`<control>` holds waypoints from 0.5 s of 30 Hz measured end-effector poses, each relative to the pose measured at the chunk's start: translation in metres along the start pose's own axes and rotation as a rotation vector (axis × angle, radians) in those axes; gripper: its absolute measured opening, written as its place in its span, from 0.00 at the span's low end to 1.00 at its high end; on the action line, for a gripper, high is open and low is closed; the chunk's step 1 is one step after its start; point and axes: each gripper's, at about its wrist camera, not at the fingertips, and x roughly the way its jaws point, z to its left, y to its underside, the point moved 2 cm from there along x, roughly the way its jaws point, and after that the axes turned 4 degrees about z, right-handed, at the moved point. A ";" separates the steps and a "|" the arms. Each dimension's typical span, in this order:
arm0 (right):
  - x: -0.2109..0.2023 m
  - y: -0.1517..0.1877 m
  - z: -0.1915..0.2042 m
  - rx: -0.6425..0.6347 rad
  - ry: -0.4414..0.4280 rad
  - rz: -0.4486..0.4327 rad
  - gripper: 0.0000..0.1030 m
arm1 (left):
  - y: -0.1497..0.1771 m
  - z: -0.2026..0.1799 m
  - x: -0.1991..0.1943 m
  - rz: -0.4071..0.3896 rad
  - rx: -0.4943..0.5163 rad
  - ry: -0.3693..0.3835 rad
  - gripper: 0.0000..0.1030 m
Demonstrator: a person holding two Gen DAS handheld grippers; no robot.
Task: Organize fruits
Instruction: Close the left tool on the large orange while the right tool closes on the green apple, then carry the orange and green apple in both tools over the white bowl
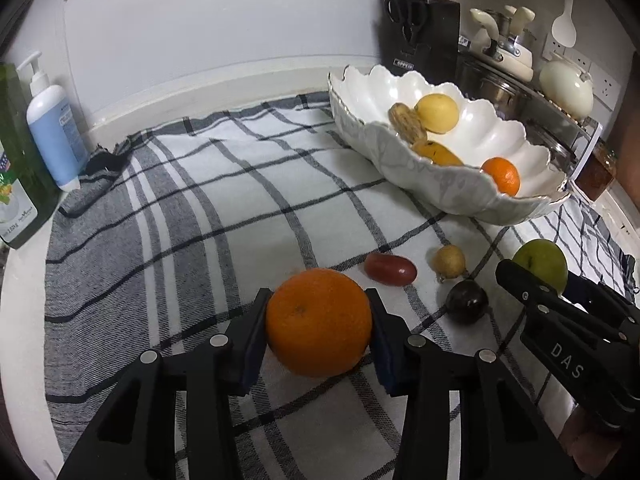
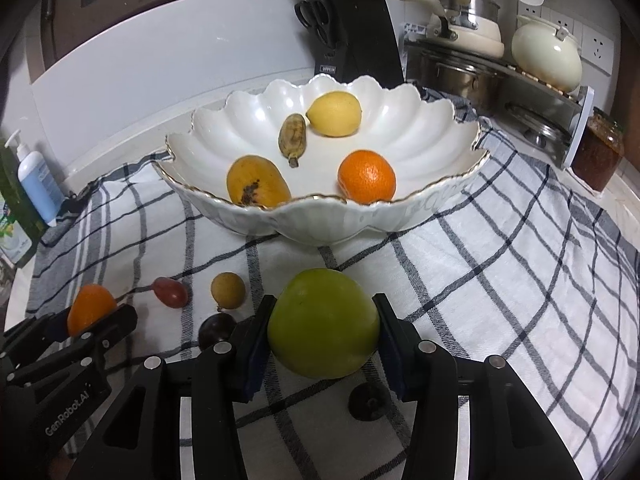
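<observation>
My left gripper (image 1: 318,300) is shut on a large orange (image 1: 319,322), pads pressed on both its sides, low over the checked cloth (image 1: 200,220). My right gripper (image 2: 324,302) is shut on a green apple (image 2: 324,324) in the same way. Behind them stands a white scalloped bowl (image 2: 320,224) holding a yellow fruit (image 2: 334,114), a small brown banana (image 2: 293,136), an orange-yellow fruit (image 2: 256,182) and a mandarin (image 2: 366,178). Loose on the cloth between the grippers lie a red grape (image 2: 171,291), a tan round fruit (image 2: 228,290) and a dark purple fruit (image 2: 216,332). Another dark fruit (image 2: 368,400) sits under the right gripper.
A black knife block (image 2: 352,32) stands behind the bowl. A rack with pots and a cream kettle (image 2: 546,56) is at the back right, with a brown jar (image 2: 600,156) beside it. A pump bottle (image 1: 54,128) and a green bottle (image 1: 16,160) stand at the cloth's left edge.
</observation>
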 end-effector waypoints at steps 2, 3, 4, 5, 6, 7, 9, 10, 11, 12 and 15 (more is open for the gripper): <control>-0.004 -0.001 -0.001 0.002 -0.001 -0.008 0.47 | -0.001 -0.001 -0.005 -0.008 0.003 0.000 0.43; -0.006 -0.001 -0.001 0.003 -0.002 -0.012 0.47 | -0.001 -0.001 -0.006 -0.011 0.004 0.001 0.43; -0.008 -0.001 -0.001 0.003 -0.001 -0.016 0.47 | -0.002 -0.001 -0.008 -0.015 0.006 0.000 0.43; -0.011 -0.001 -0.001 0.004 0.000 -0.020 0.47 | -0.002 -0.002 -0.009 -0.017 0.007 -0.001 0.43; -0.013 -0.002 -0.001 0.004 0.000 -0.024 0.47 | -0.002 -0.002 -0.011 -0.019 0.007 0.000 0.43; -0.015 -0.002 -0.002 0.004 0.002 -0.028 0.47 | -0.002 -0.002 -0.013 -0.022 0.008 0.001 0.43; -0.021 -0.002 -0.002 0.005 0.003 -0.038 0.47 | -0.002 -0.003 -0.016 -0.027 0.012 0.003 0.43; -0.023 -0.003 -0.003 0.005 0.003 -0.042 0.47 | -0.002 -0.004 -0.019 -0.031 0.015 0.005 0.43; -0.025 -0.004 -0.003 0.005 0.002 -0.047 0.47 | -0.003 -0.005 -0.020 -0.033 0.015 0.006 0.43; -0.027 -0.004 -0.003 0.005 0.002 -0.051 0.47 | -0.003 -0.005 -0.022 -0.036 0.017 0.007 0.43; -0.034 -0.006 -0.004 0.009 0.001 -0.064 0.47 | -0.006 -0.008 -0.028 -0.047 0.022 0.007 0.43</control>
